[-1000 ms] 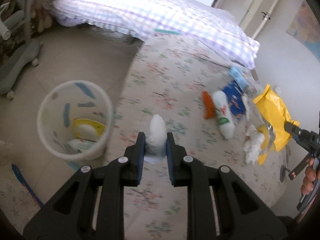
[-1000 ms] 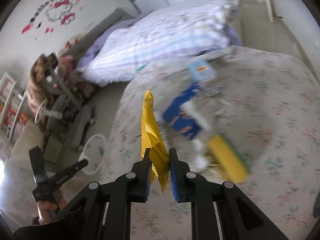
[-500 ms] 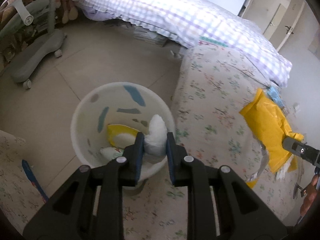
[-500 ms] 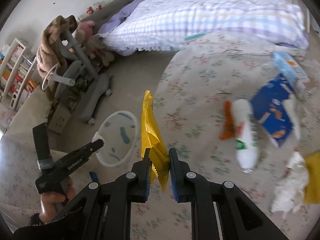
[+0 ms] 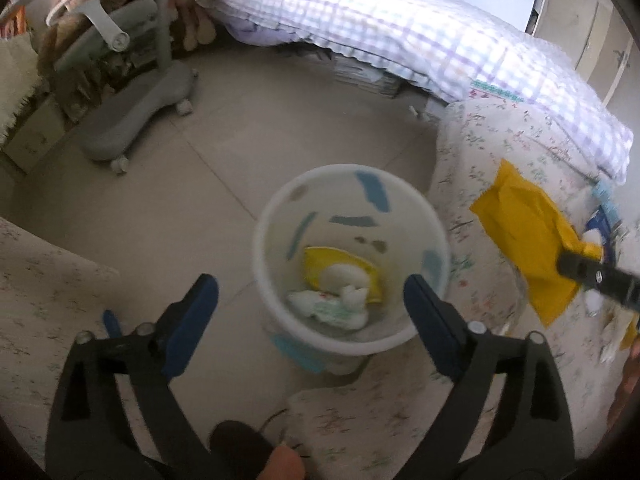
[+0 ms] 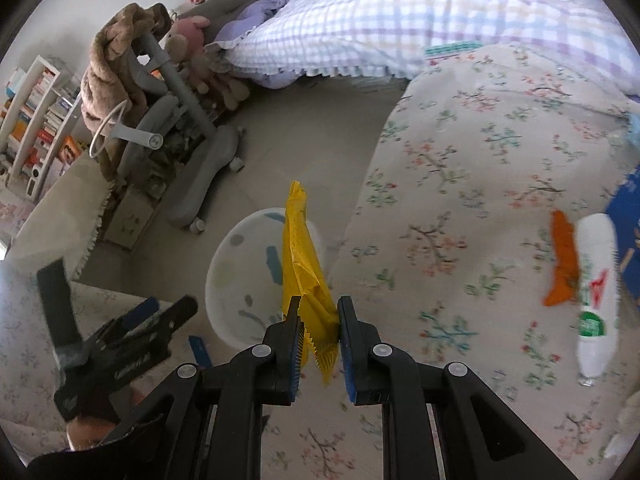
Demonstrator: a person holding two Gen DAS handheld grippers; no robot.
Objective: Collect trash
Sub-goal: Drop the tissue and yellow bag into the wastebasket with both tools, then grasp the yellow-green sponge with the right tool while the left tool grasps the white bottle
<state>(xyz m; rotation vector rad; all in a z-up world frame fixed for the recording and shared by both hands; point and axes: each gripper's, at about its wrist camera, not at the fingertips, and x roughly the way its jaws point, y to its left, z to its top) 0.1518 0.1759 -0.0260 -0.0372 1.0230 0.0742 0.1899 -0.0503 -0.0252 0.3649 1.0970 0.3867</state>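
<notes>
White waste bin [image 5: 352, 344] stands on floor beside floral bed [image 6: 500, 168], handy for drops. Left gripper [image 5: 311, 304] hangs wide over it, empty. Right gripper [image 6: 319, 326] pinches yellow wrapper [image 6: 304, 264], bin-bound likely.

The left gripper [image 5: 311, 308] fills the lower part of the left wrist view with its jaws spread wide and nothing between them. The right gripper [image 6: 319, 330], at the bottom centre of the right wrist view, has its jaws closed on a yellow wrapper [image 6: 304, 272].
</notes>
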